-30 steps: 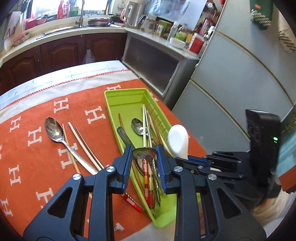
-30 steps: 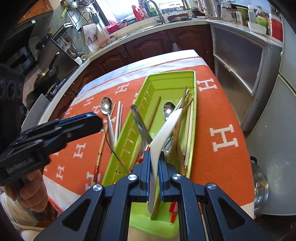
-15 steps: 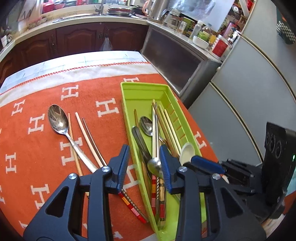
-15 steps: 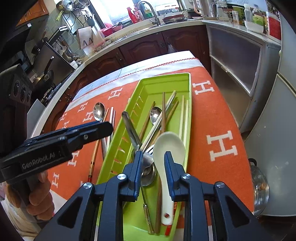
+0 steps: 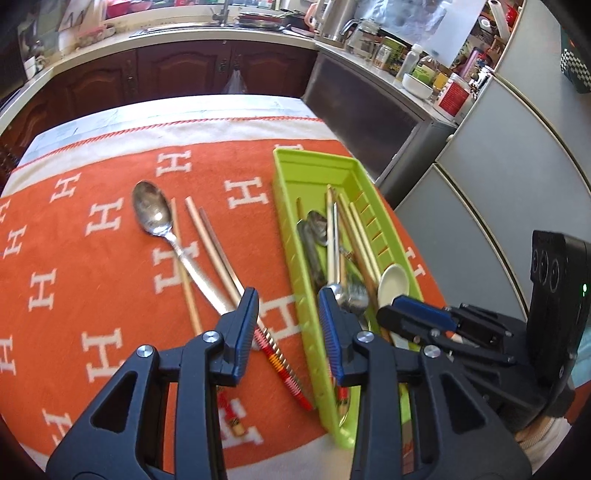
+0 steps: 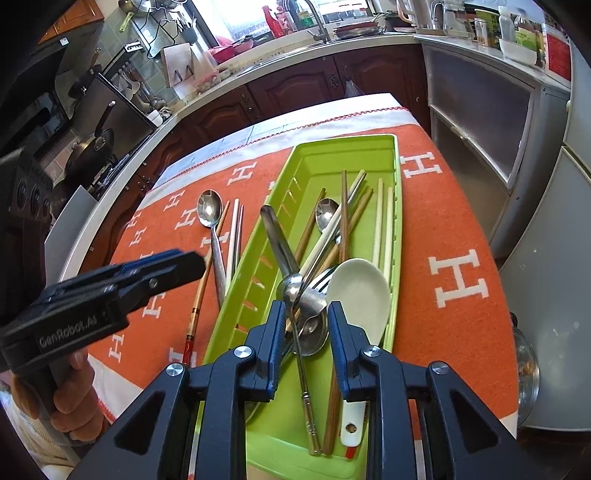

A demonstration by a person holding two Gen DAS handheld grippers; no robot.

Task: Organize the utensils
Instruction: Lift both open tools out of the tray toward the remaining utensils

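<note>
A lime-green utensil tray (image 5: 314, 173) (image 6: 343, 151) lies on the orange tablecloth and holds several chopsticks, metal spoons and a white ceramic spoon (image 6: 358, 291) (image 5: 393, 286). A metal spoon (image 5: 153, 214) (image 6: 209, 212) and loose chopsticks (image 5: 212, 251) (image 6: 232, 240) lie on the cloth left of the tray. My left gripper (image 5: 288, 306) is open and empty above the cloth at the tray's near left edge. My right gripper (image 6: 306, 317) is open and empty over the tray's near end, beside the white spoon.
The orange cloth (image 5: 92, 258) covers a table with its right edge close to the tray. A grey cabinet (image 5: 498, 184) stands to the right. Kitchen counters with a sink (image 6: 317, 33) run behind. A glass lid (image 6: 524, 365) sits low at the right.
My right gripper opened and let the white spoon go into the tray, then pulled back slightly. My left gripper swung left, from over the tray to over the cloth beside it.
</note>
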